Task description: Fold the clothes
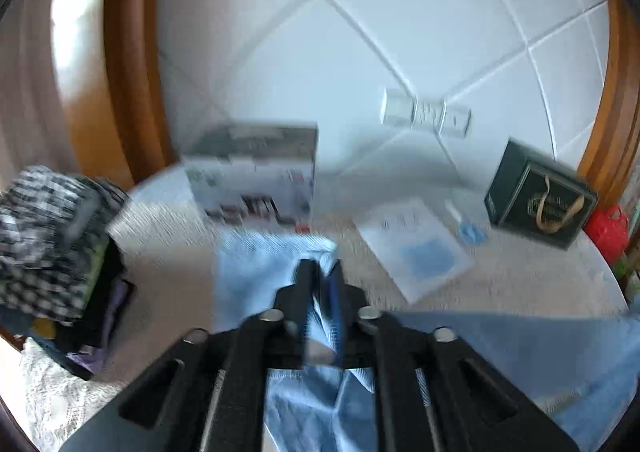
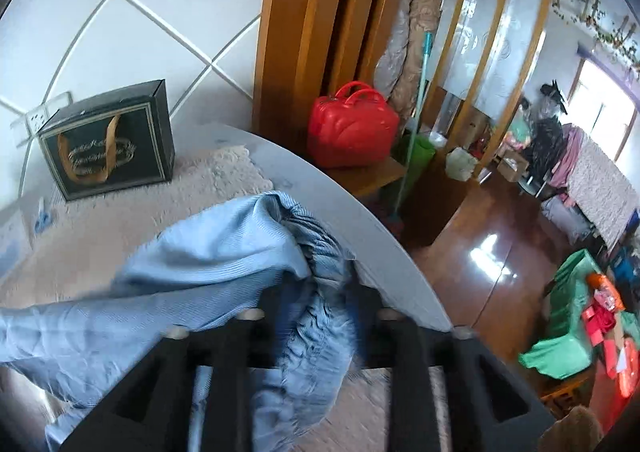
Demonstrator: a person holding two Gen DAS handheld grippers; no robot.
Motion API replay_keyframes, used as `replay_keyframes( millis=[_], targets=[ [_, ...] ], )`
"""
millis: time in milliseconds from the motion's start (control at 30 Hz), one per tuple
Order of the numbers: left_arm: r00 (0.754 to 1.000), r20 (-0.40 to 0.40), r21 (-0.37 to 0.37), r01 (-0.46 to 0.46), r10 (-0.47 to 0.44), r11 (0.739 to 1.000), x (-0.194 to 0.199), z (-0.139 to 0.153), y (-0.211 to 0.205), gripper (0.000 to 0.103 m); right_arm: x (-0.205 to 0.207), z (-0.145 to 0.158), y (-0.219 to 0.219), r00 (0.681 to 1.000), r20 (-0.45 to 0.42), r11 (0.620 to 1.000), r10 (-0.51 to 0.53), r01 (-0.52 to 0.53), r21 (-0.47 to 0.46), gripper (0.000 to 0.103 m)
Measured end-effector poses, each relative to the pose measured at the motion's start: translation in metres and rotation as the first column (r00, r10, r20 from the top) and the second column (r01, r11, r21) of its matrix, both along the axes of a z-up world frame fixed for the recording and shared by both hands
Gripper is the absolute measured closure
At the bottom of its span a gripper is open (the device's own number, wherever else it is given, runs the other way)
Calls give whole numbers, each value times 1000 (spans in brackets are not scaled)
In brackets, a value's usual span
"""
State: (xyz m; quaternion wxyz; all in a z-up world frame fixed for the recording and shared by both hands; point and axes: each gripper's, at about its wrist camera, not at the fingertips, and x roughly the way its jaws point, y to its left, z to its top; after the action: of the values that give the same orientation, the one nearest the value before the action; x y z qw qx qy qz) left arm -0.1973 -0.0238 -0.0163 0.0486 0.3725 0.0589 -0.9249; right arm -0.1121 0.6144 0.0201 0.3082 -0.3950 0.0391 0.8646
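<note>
Light blue cloth all over this one: a soft, finely ribbed blue garment [image 2: 208,264], creased and rumpled, draped across a cream, nubbly mat [image 2: 132,211] that covers the pale round-edged bench [image 2: 360,219]. The left hand-held gripper [image 1: 320,272] has its black fingers [image 1: 306,284] nearly together, and a fold of the fabric runs up between them, so it reads as clamped on the cloth, though the shot is motion-blurred. Over on the right, the right hand-held gripper [image 2: 316,292] stands wider, with a bunched, gathered band of the garment packed between its jaws and hanging toward the camera; it looks gripped there too. The garment stretches leftward from that bunch across the mat. At the far edge of the bench, a dark boxy gift bag [image 2: 108,139] with tan ribbon handles stands upright against the white tiled wall [image 1: 360,31]; a blurred grey carton [image 1: 252,171] sits near it, and a flat clear packet [image 1: 416,248] lies between them. A stack of checked clothing [image 1: 44,240] piles up at the left. Beyond the curved bench rim, glossy wooden floor [image 2: 480,260] opens out, with a red hard case [image 2: 352,127] just beside.
</note>
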Motion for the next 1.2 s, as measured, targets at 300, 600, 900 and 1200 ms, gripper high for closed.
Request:
replay_keyframes(
  millis=[300, 600, 900, 1200],
  targets=[
    [971, 239, 51, -13, 0, 999, 33, -65, -44, 59, 14, -59, -32, 989, 122, 986, 81, -62, -153, 29],
    [914, 401, 58, 32, -52, 998, 21, -141, -21, 59, 94, -102, -40, 972, 229, 966, 62, 0, -260, 21],
    [954, 299, -15, 2, 3, 1000, 53, -112, -6, 101, 120, -118, -12, 975, 221, 929, -14, 95, -359, 10],
    [948, 158, 22, -284, 277, 959, 132, -21, -122, 101, 81, -158, 15, 969, 219, 872, -118, 207, -444, 13]
  ],
)
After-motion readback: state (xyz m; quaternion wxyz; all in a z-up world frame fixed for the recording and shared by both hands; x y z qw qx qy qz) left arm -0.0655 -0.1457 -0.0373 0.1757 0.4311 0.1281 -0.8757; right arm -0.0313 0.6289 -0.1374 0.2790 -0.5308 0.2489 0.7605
